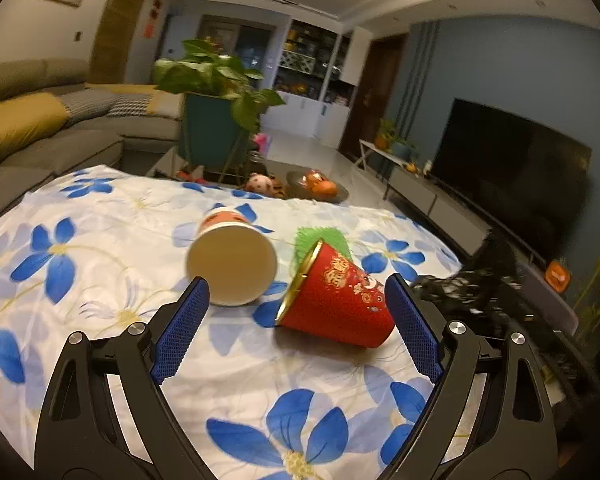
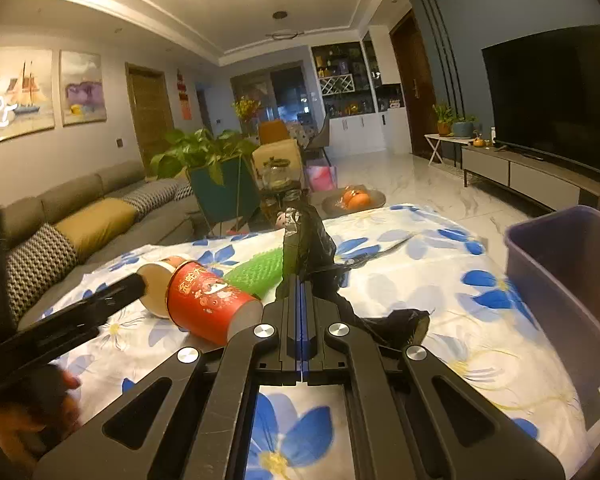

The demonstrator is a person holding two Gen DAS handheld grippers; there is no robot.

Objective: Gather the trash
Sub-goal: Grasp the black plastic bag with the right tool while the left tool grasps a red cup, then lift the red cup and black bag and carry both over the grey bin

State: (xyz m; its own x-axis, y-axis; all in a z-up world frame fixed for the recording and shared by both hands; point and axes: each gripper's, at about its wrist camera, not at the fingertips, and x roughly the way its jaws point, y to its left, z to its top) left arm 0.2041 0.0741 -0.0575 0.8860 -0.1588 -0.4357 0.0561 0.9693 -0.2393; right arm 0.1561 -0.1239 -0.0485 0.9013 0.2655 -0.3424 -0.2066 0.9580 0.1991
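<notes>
Red paper cup (image 1: 336,300): on its side mid-table on the floral cloth (image 1: 100,272), touching a white-mouthed cup (image 1: 232,264); light, crushable, so I'd take it across the wall. My left gripper (image 1: 296,304) spread wide before it. My right gripper (image 2: 302,280) pressed onto a limp black plastic bag (image 2: 312,248)

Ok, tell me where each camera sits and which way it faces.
Left wrist: on the left gripper, open, facing the red cup and white cup lying on the floral cloth.
Right wrist: on the right gripper, shut on the black bag, bin at right; the left gripper shows.
Shared: both cups, green brush, bag, cloth.
</notes>
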